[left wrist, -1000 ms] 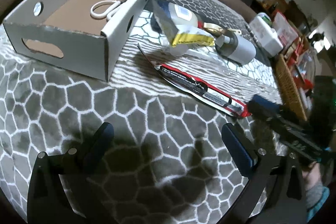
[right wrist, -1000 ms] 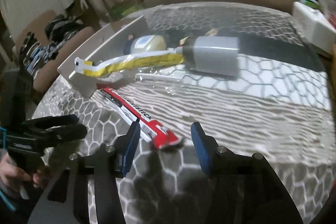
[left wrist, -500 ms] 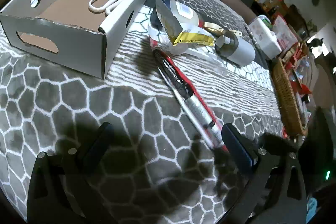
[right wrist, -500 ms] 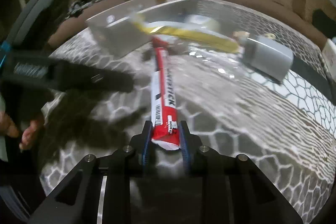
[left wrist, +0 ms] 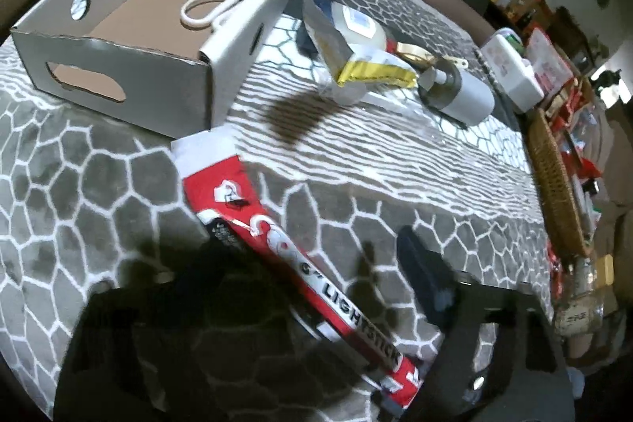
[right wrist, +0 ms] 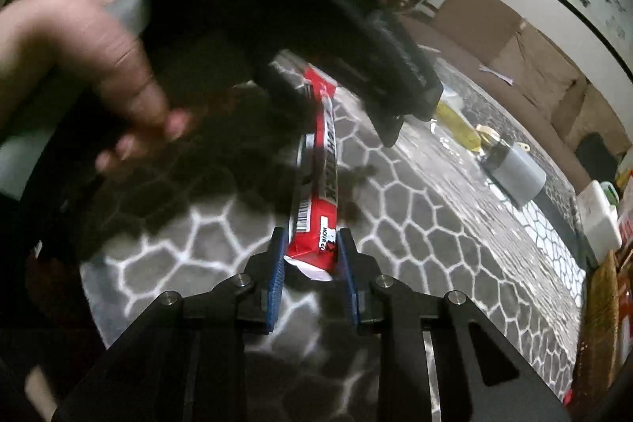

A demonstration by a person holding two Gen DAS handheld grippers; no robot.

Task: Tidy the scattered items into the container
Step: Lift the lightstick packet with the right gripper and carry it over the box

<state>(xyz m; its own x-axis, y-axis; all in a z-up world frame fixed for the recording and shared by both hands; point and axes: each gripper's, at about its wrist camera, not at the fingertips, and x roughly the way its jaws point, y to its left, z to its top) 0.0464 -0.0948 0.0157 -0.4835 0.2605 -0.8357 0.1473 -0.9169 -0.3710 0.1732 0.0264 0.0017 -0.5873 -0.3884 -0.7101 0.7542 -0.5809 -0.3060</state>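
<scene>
Lightstick packet [left wrist: 285,248], red and white: in the left wrist view it lies diagonally across the grey honeycomb-patterned cloth [left wrist: 91,192], its white-edged top end just beside the near corner of the cardboard tray [left wrist: 130,74], its lower end running down between the fingers of the left gripper [left wrist: 316,287]. The left jaws have just been closing and now stand partly open about the packet. The right finger [left wrist: 423,283] stands clear of it. The left finger is dark and blurred, so contact on that side cannot be told. The tray holds white-handled scissors [left wrist: 205,11]. Beyond the tray's right wall lie a yellow-and-silver wrapper [left wrist: 372,72], a white squeeze bottle [left wrist: 358,24] and a grey cylindrical container [left wrist: 459,95] on its side. A wicker basket [left wrist: 554,180] stands at the table's right edge.

In the right wrist view, the right gripper [right wrist: 312,260] has its blue pads narrowly spaced and pressed on either side of the packet's [right wrist: 320,184] barcode end. The jaws have just been closing and now grip it. The packet extends forward from the pads and looks raised off the cloth [right wrist: 415,224]. Its far end reaches under the left gripper's [right wrist: 336,93] black body, which is held by the person's left hand [right wrist: 91,66]. The grey container [right wrist: 514,173] lies further back to the right, well apart from the packet.
</scene>
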